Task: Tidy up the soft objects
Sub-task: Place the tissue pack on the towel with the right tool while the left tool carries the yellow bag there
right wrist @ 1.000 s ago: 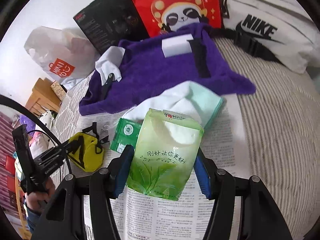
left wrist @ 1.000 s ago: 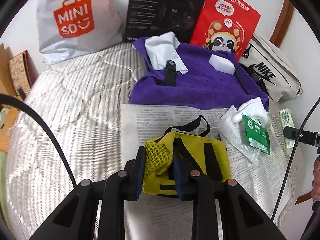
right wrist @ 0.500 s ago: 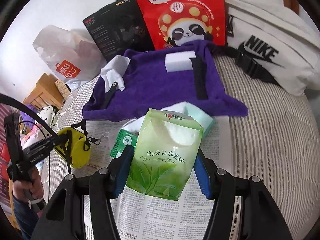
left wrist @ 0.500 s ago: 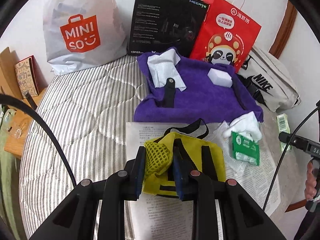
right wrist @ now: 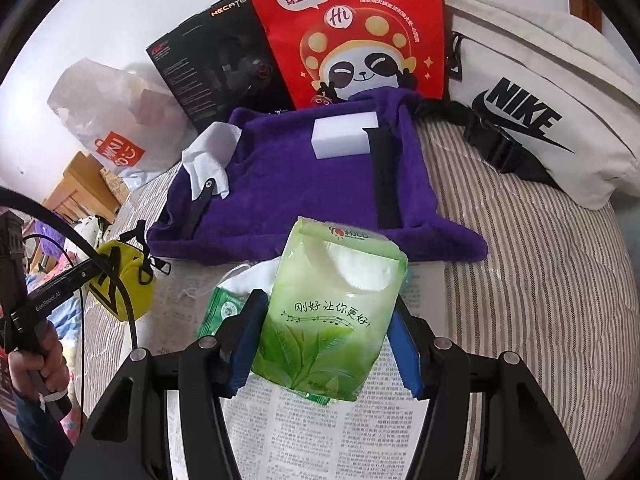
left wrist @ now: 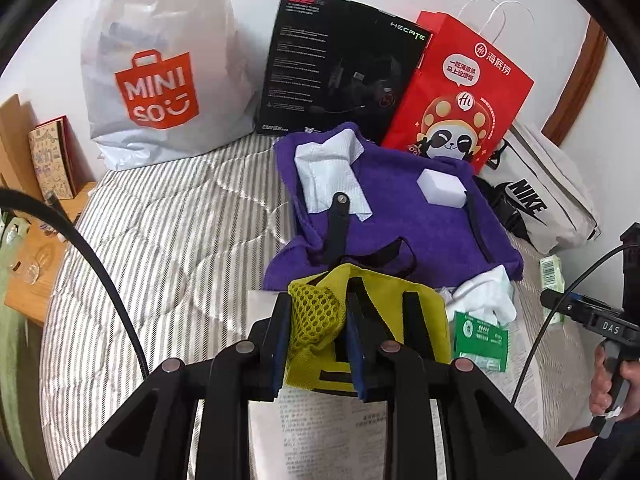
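My left gripper [left wrist: 316, 344] is shut on a yellow pouch [left wrist: 400, 320] with black straps and a mesh pocket, held above the newspaper [left wrist: 320, 432]. My right gripper [right wrist: 324, 344] is shut on a green tissue pack [right wrist: 332, 312], held above the newspaper [right wrist: 320, 432]. The yellow pouch also shows at the left of the right wrist view [right wrist: 124, 280]. A purple towel [left wrist: 400, 220] lies behind, carrying a white sponge [left wrist: 444, 190], a white tissue [left wrist: 328, 176] and black straps. A white cloth [left wrist: 488, 296] and a small green packet [left wrist: 480, 340] lie at the towel's near edge.
A MINISO bag [left wrist: 160, 80], a black box [left wrist: 340, 68] and a red panda bag [left wrist: 460, 96] stand against the wall. A white Nike bag [left wrist: 540, 208] lies at the right. A wooden bedside table [left wrist: 36, 240] is beside the striped mattress [left wrist: 160, 240].
Both grippers have risen and pulled back, each keeping its object; the yellow pouch and the tissue pack are lifted higher above the newspaper, and more of the wall and bags shows.
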The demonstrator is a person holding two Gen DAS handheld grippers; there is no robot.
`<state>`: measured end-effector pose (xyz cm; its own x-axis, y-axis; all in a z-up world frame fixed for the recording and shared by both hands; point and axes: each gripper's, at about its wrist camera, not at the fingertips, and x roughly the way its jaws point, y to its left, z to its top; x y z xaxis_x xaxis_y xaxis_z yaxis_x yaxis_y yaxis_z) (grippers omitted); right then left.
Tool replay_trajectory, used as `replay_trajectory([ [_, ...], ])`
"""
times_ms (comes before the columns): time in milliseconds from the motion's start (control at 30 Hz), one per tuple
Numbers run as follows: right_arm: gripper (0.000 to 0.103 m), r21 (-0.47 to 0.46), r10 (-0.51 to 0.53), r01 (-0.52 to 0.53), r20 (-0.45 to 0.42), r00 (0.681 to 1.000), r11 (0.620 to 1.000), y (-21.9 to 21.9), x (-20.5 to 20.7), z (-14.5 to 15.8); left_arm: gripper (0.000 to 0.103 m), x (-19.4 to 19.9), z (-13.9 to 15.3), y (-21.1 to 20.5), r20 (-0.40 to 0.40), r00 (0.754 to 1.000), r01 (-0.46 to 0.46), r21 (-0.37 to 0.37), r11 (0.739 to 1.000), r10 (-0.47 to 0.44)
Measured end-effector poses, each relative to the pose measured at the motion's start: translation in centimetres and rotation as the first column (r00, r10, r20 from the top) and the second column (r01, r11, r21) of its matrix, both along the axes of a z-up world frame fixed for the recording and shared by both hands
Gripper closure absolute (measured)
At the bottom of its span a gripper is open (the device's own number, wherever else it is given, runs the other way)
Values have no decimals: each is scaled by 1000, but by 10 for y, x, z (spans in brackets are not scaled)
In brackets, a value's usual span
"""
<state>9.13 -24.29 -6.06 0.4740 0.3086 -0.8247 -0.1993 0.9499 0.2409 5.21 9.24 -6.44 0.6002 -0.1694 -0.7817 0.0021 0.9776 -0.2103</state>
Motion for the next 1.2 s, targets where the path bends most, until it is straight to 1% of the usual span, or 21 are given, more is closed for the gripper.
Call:
replay_trajectory([
  [267,45,-8,8,-8,16,1000,1000,7,19,3,79,22,5,-10,11,1000,19,-17,1000,-18],
  [400,45,-7,1,-1,31,1000,1000,12,36,5,79,36,8,-17,12,999,44,3,999,-44],
  [633,45,-55,30,-27,59,998,998,29,72,5,79,55,12,-13,19,999,36,-16,999,-36],
  [733,45,-61,35,-32,41,999,998,35,91,-3,79,61,12,-11,11,999,38,-10,999,-38],
  [867,45,-97,62,-61,11,998,993,49,115,-17,79,70,13,-8,7,999,39,2,999,-39],
  [1033,45,-135,81,-82,-14,997,987,59,134,-33,79,80,9,-7,-2,999,47,3,999,-47],
  [1200,45,-164,84,-93,-64,994,982,62,150,-53,79,90,2,-7,-15,998,54,-1,999,-54],
])
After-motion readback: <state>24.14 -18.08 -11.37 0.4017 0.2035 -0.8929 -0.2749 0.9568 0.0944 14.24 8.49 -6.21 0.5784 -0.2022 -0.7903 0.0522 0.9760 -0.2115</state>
